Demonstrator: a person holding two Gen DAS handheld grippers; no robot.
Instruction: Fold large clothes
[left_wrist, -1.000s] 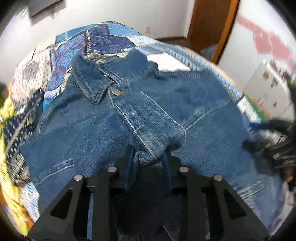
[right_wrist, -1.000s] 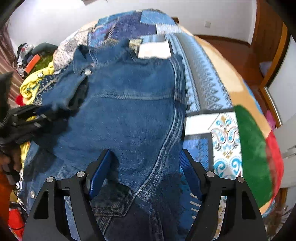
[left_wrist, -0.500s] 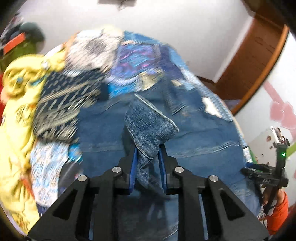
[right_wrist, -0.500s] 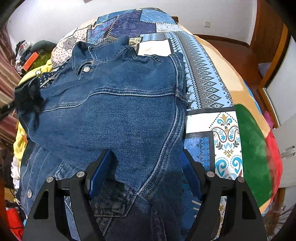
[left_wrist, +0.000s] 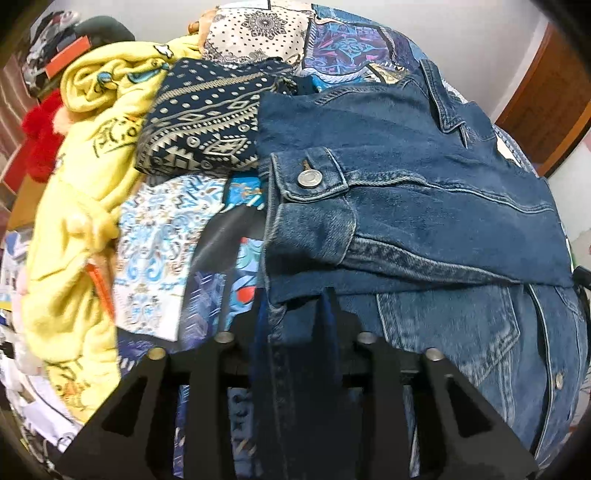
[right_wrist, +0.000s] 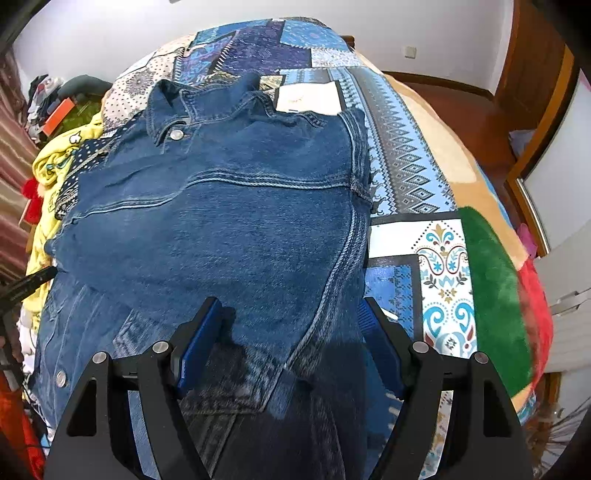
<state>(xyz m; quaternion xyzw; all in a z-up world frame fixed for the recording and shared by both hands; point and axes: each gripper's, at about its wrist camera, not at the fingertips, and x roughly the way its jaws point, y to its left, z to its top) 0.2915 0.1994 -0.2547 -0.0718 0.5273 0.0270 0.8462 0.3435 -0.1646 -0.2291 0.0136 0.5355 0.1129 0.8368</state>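
Lying spread across the patchwork bedspread (right_wrist: 402, 173), the denim jacket (right_wrist: 229, 221) had one sleeve folded over its body, cuff button facing up in the left view. The left gripper (left_wrist: 295, 314) was pinched on the jacket's edge, denim running right between its narrow jaws. The right gripper (right_wrist: 291, 332) sat wide open over the lower part of the jacket, holding nothing. A yellow garment (left_wrist: 74, 206) and a navy patterned cloth (left_wrist: 207, 122) were piled just beside the jacket.
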